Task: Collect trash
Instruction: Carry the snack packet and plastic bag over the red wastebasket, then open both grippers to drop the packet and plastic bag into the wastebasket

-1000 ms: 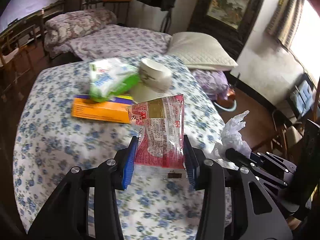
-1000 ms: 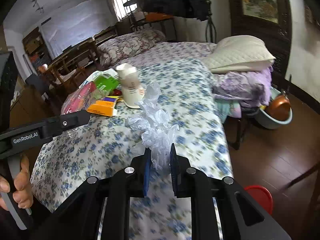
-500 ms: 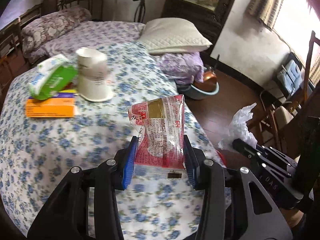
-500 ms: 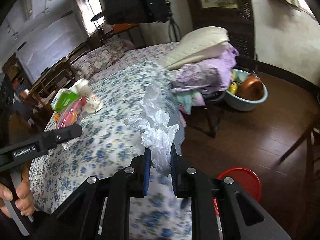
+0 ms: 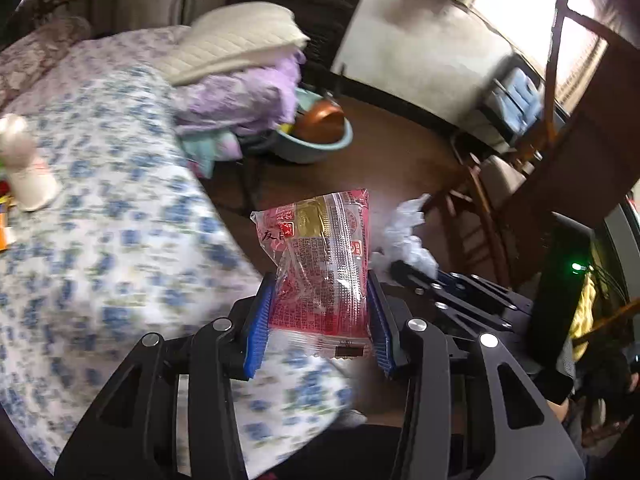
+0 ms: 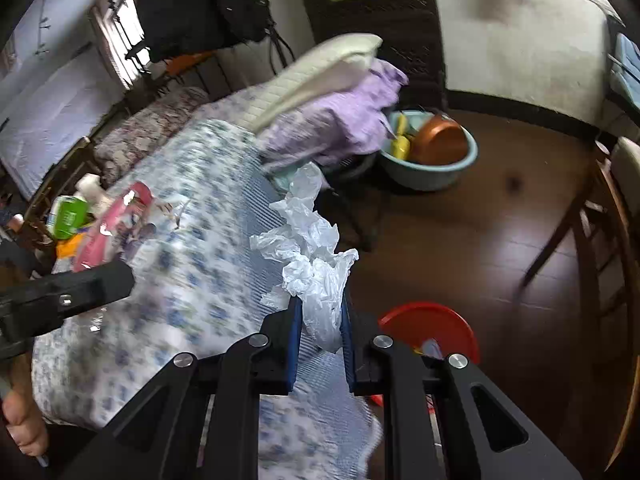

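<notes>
My left gripper (image 5: 318, 308) is shut on a red and gold snack wrapper (image 5: 320, 264) and holds it upright past the right edge of the floral-cloth table (image 5: 100, 240). My right gripper (image 6: 319, 320) is shut on a crumpled white plastic bag (image 6: 308, 248); the bag also shows in the left wrist view (image 5: 408, 240). A red bin (image 6: 432, 324) stands on the floor just below and right of the right gripper. The left gripper (image 6: 68, 292) with the wrapper (image 6: 112, 224) shows at the left of the right wrist view.
On the table stand a white cup (image 5: 24, 168), a green packet (image 6: 68, 216) and an orange box (image 6: 70, 248). A blue basin with a copper pot (image 6: 432, 160) sits on the dark wood floor. Wooden chairs (image 6: 600, 216) stand to the right. Pillow and purple cloth (image 5: 240, 80) lie behind.
Both grippers have swung right, off the table and out over the floor, each still holding its item. The red bin has come closer under the right gripper.
</notes>
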The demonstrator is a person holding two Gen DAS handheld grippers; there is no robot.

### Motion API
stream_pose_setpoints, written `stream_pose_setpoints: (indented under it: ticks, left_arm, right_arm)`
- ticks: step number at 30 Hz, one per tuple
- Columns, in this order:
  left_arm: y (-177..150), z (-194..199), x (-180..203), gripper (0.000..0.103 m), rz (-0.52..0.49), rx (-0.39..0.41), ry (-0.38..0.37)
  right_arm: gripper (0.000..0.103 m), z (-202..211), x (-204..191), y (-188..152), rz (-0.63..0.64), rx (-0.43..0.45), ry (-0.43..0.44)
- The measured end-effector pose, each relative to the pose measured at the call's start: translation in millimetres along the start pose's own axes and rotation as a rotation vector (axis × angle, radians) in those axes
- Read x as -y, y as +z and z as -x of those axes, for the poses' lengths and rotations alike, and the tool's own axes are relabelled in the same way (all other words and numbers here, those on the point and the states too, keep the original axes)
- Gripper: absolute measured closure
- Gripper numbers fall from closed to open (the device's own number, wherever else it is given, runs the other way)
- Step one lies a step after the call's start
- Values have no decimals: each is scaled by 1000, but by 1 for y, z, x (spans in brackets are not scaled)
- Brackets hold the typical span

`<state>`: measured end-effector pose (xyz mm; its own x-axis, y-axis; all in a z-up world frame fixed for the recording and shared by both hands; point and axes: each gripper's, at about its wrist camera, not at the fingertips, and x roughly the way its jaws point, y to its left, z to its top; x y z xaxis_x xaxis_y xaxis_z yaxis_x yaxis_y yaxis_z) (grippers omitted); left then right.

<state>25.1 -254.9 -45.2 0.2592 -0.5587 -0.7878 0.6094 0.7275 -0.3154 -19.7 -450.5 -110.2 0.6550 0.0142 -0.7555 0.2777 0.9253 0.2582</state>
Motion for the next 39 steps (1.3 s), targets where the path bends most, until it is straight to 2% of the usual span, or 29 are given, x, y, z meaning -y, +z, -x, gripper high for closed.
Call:
stream_pose_setpoints:
  ticks: [4, 9, 24, 34, 39]
  left_arm:
    - [0, -27, 23, 59, -26, -48, -18]
    - [0, -68, 44, 59, -51, -125, -28]
    - [-20, -168, 61, 59, -76, -335, -4]
    - [-26, -193, 76, 59, -104, -365, 24]
    - [-25, -200, 76, 59, -90, -377, 21]
  right_arm:
    - [85, -10, 31, -7, -26, -26, -55]
    - [85, -18, 59, -14, -63, -54, -81]
    - [84, -69, 119, -57, -123, -206, -124]
    - [84, -90, 129, -75, -140, -251, -138]
    - [84, -93, 131, -79, -160, -262, -120]
